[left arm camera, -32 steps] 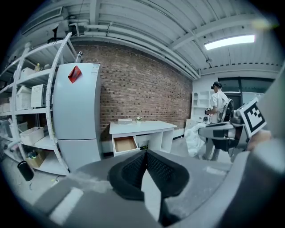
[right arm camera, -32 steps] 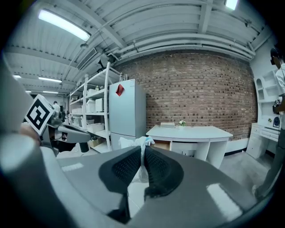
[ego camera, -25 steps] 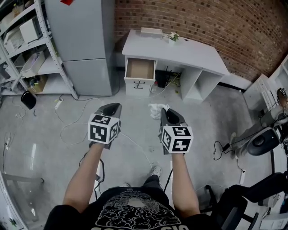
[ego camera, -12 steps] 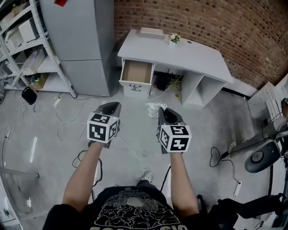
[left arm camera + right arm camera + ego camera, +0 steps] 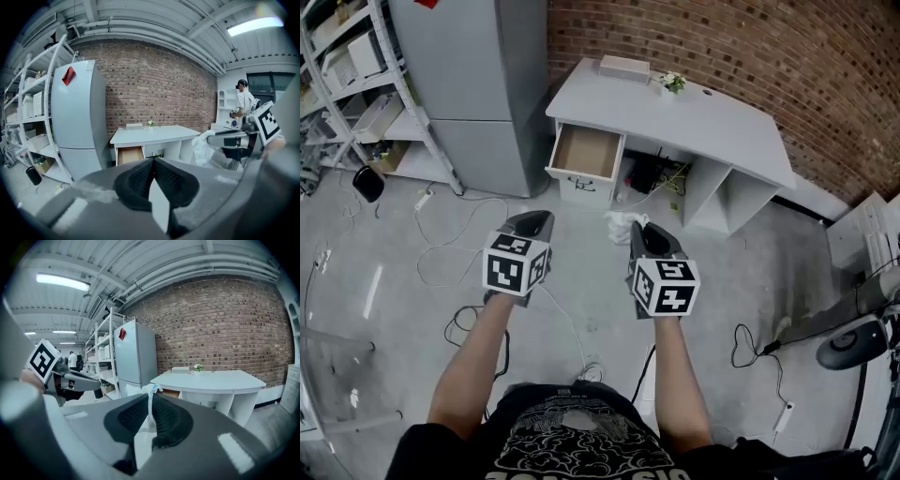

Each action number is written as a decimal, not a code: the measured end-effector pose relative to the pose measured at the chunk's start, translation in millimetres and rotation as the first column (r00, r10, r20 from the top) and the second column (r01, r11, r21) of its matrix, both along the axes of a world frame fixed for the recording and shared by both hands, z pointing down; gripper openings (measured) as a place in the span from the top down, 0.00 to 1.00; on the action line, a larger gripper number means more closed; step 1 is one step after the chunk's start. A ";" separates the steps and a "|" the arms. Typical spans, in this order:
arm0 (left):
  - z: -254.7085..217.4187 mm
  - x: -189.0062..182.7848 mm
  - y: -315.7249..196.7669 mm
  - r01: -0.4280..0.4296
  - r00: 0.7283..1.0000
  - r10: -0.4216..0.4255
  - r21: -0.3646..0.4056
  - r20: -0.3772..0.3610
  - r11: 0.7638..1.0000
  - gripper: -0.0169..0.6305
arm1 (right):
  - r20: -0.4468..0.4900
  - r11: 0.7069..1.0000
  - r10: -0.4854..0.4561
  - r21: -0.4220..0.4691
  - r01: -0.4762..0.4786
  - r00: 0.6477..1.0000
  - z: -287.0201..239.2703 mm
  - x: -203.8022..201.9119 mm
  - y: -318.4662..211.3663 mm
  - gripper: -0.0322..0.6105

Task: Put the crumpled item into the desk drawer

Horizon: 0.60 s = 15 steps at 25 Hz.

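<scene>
My right gripper [image 5: 639,229] is shut on a crumpled white item [image 5: 621,226], held at mid height in front of me; the same crumpled white item [image 5: 149,399] pokes up between the pads in the right gripper view. My left gripper [image 5: 534,223] hangs level beside it, shut with nothing in it, jaws closed tight [image 5: 153,174]. Ahead stands the white desk [image 5: 694,117] against a brick wall. Its left drawer [image 5: 585,154] is pulled out, and its bare wooden inside shows. The open drawer [image 5: 130,154] also shows in the left gripper view.
A grey refrigerator [image 5: 473,89] stands left of the desk, with metal shelving [image 5: 347,84] further left. Cables [image 5: 478,272] trail over the concrete floor. A small box [image 5: 624,67] and a flower pot [image 5: 675,84] sit on the desk top. Dark equipment [image 5: 853,342] stands at the right.
The desk and drawer have come slightly nearer and shifted in view as I step forward. Both grippers keep their pose, the right still holding the item.
</scene>
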<state>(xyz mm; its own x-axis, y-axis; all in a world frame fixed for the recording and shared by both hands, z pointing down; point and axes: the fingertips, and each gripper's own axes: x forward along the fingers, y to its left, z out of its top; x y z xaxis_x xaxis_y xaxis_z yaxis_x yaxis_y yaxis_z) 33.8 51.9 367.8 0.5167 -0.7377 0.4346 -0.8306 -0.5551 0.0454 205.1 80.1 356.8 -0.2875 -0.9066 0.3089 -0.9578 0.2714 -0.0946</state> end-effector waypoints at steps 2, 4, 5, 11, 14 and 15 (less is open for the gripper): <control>1.0 8.3 -3.0 0.010 1.000 -0.010 -0.001 0.004 1.000 0.97 | 0.005 1.000 -0.011 0.001 0.011 1.000 0.8 8.2 -5.0 0.91; 1.1 15.0 -5.1 0.019 1.000 -0.019 -0.002 0.006 1.000 0.97 | 0.006 1.000 -0.022 -0.001 0.022 1.000 1.8 15.1 -9.0 0.91; 1.5 17.3 -5.7 0.023 1.000 -0.023 -0.002 0.006 1.000 0.97 | 0.007 1.000 -0.026 -0.001 0.026 1.000 2.3 17.6 -10.5 0.91; 4.9 30.3 -9.8 0.040 0.999 -0.040 -0.002 0.014 0.999 0.97 | 0.007 0.999 -0.050 0.003 0.050 0.999 3.6 31.2 -17.8 0.91; 5.9 39.0 -12.5 0.041 0.999 -0.041 -0.001 0.019 0.999 0.97 | 0.012 0.999 -0.052 0.003 0.052 0.999 5.5 39.5 -21.5 0.91; 6.5 41.3 -13.1 0.041 0.999 -0.041 -0.002 0.021 0.999 0.97 | 0.011 0.999 -0.054 0.003 0.053 0.999 6.1 41.6 -22.4 0.91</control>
